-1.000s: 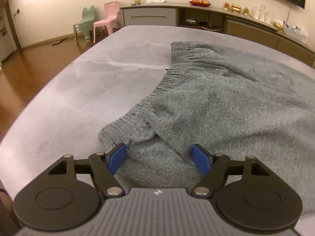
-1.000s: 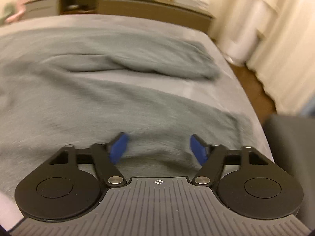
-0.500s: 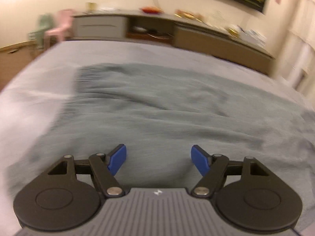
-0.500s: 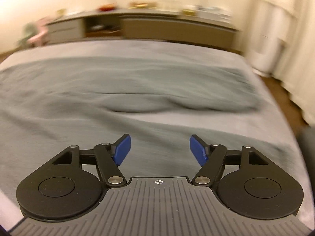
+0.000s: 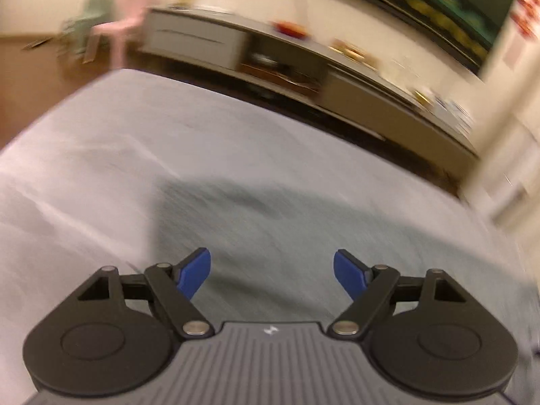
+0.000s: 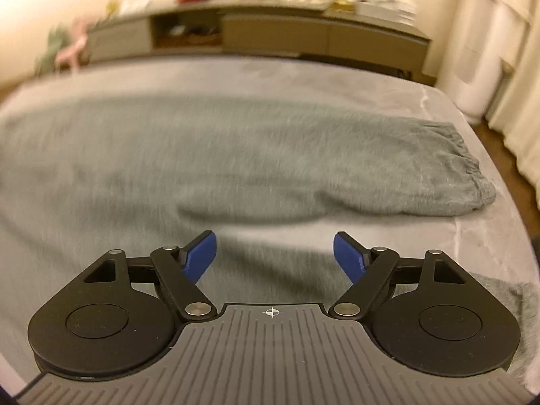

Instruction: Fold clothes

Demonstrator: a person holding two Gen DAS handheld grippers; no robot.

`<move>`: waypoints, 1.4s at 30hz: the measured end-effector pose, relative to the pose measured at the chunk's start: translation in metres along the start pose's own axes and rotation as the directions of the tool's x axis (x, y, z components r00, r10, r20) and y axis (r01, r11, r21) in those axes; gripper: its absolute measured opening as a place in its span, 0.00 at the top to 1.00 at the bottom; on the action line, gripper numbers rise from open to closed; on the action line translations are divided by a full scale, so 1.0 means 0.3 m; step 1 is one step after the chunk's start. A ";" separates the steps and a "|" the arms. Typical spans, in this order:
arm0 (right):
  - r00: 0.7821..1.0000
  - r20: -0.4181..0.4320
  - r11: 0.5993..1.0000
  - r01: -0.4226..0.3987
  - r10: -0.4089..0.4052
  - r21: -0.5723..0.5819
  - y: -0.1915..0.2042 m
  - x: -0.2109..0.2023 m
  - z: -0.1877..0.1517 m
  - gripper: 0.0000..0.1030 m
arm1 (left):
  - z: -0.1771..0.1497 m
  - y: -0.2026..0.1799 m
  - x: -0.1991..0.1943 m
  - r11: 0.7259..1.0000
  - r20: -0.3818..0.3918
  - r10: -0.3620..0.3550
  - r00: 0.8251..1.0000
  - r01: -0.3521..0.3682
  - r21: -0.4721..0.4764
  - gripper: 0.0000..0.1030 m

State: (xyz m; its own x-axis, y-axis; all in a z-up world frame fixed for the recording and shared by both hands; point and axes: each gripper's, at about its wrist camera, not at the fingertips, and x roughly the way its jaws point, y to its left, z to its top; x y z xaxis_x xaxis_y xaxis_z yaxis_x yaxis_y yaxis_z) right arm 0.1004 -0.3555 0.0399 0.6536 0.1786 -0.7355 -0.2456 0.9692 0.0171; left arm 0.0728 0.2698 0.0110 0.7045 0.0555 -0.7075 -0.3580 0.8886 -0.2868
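Grey knit trousers [image 6: 236,155] lie spread flat on the grey table [image 6: 337,77]. In the right wrist view one leg ends in a gathered cuff [image 6: 469,175] at the right, and a second cuff [image 6: 519,300] shows near the lower right edge. My right gripper [image 6: 273,253] hangs open above the gap between the two legs, holding nothing. In the blurred left wrist view the trousers [image 5: 287,229] fill the middle, and my left gripper [image 5: 271,271] is open above them with nothing between its blue fingers.
A long low sideboard [image 6: 270,30] with small items on top runs along the back wall. Pink and green child chairs [image 5: 111,27] stand on the wood floor at the far left. Pale curtains [image 6: 499,33] hang at the right, beyond the table's edge.
The left gripper has swung from the waistband corner towards the right and lifted. The right gripper has moved away from the near leg towards the middle. Both stayed open.
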 end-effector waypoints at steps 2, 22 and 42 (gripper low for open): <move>0.999 0.023 0.999 -0.024 0.023 0.044 0.021 0.015 0.031 0.22 | 0.077 0.064 0.011 0.996 0.067 0.057 0.996 -0.061 0.061 0.22; 0.993 -0.003 0.993 -0.114 0.114 -0.033 0.380 0.193 0.184 0.17 | 0.010 0.042 0.247 0.840 -0.058 -0.001 0.998 0.032 0.541 0.23; 0.958 0.023 0.925 -0.281 0.285 0.256 0.333 0.228 0.207 0.15 | -0.647 -0.065 -0.349 0.075 0.136 -0.172 0.976 -0.125 0.989 0.69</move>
State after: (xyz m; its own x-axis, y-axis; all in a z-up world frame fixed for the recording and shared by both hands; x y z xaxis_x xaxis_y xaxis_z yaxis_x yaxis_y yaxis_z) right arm 0.1649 -0.2361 0.0334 0.5728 0.4512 -0.6843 -0.2278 0.8896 0.3958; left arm -0.1128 0.1583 -0.0347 0.8324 -0.0361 -0.5530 0.4911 0.5103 0.7059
